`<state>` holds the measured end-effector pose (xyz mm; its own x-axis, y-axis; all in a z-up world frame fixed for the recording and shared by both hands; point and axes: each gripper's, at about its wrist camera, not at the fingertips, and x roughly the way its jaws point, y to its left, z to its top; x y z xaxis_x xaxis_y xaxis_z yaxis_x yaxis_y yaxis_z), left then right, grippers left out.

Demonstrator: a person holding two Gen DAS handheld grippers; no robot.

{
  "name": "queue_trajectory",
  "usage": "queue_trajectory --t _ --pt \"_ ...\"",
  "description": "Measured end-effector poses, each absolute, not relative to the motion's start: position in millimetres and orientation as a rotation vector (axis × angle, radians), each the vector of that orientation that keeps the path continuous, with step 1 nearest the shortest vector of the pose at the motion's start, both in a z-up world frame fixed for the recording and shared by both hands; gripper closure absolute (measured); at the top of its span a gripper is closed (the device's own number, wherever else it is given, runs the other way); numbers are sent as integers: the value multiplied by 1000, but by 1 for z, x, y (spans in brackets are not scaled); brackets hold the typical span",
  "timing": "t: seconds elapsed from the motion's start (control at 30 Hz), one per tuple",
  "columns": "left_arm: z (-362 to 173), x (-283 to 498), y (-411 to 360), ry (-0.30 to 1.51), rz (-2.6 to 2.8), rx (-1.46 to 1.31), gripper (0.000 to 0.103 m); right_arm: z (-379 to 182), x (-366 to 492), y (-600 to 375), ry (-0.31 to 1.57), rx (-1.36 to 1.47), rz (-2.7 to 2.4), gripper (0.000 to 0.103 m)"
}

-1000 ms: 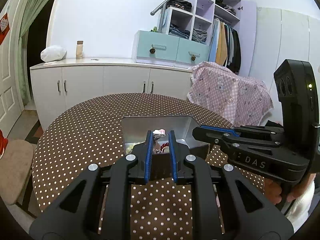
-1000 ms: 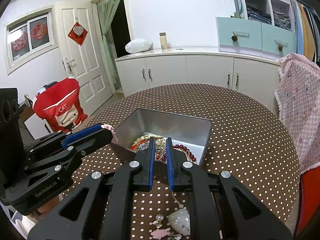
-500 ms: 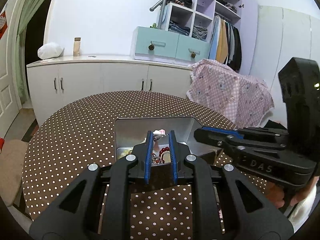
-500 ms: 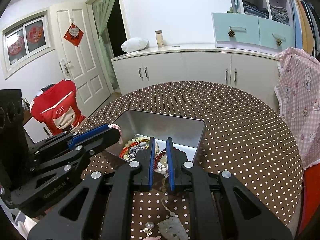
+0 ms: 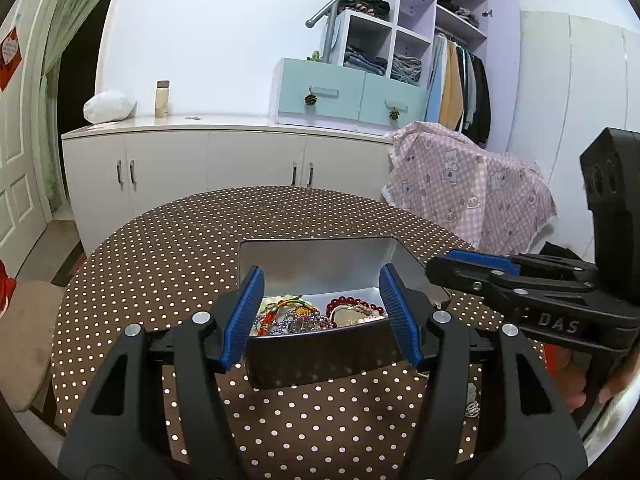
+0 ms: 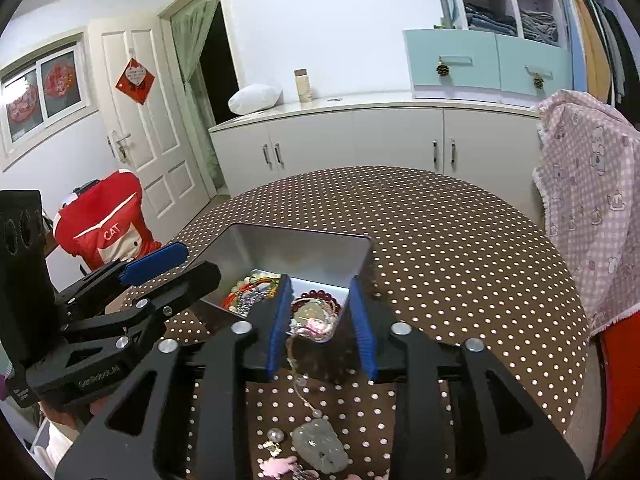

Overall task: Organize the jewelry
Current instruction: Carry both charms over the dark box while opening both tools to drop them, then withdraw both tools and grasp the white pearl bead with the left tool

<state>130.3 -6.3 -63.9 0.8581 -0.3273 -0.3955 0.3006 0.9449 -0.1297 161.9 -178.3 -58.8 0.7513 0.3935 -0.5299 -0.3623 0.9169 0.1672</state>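
An open metal tin (image 5: 312, 256) (image 6: 296, 248) stands on the round dotted table (image 5: 160, 248) (image 6: 440, 240). Inside lie red beads (image 5: 348, 302) (image 6: 320, 294), a red-yellow cord and silver chains. My left gripper (image 5: 322, 312) hovers at the tin's near end, jaws opening, pads clear of it. My right gripper (image 6: 320, 320) is at the tin's near corner, jaws opening around a thin cord (image 6: 296, 364) that no pad presses. The cord runs down to a pale jade pendant (image 6: 320, 444) on the table, beside a pearl (image 6: 276, 436). Each gripper shows in the other's view (image 5: 472, 268) (image 6: 160, 260).
A pink checked cloth (image 5: 460, 184) drapes a chair right of the table. White cabinets (image 5: 200, 160) line the back wall. A red garment marked CAT (image 6: 104, 228) hangs on a chair at left. A cushioned stool (image 5: 24, 328) sits beside the table's left edge.
Both grippers' jaws were shut and now stand apart. Both views have drawn a little closer to the tin, so more of the jewelry inside shows.
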Motion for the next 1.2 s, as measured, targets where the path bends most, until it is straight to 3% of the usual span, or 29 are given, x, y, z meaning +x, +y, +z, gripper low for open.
queue_trajectory --t 0.53,1.03,1.2 --pt "-78 105 -25 497 -362 -33 43 -72 143 -204 611 91 329 46" --pt "-104 87 -57 643 -438 22 43 -95 118 -213 666 128 294 43" --pt "-114 92 -67 698 -419 61 57 -103 110 -213 682 143 292 43"
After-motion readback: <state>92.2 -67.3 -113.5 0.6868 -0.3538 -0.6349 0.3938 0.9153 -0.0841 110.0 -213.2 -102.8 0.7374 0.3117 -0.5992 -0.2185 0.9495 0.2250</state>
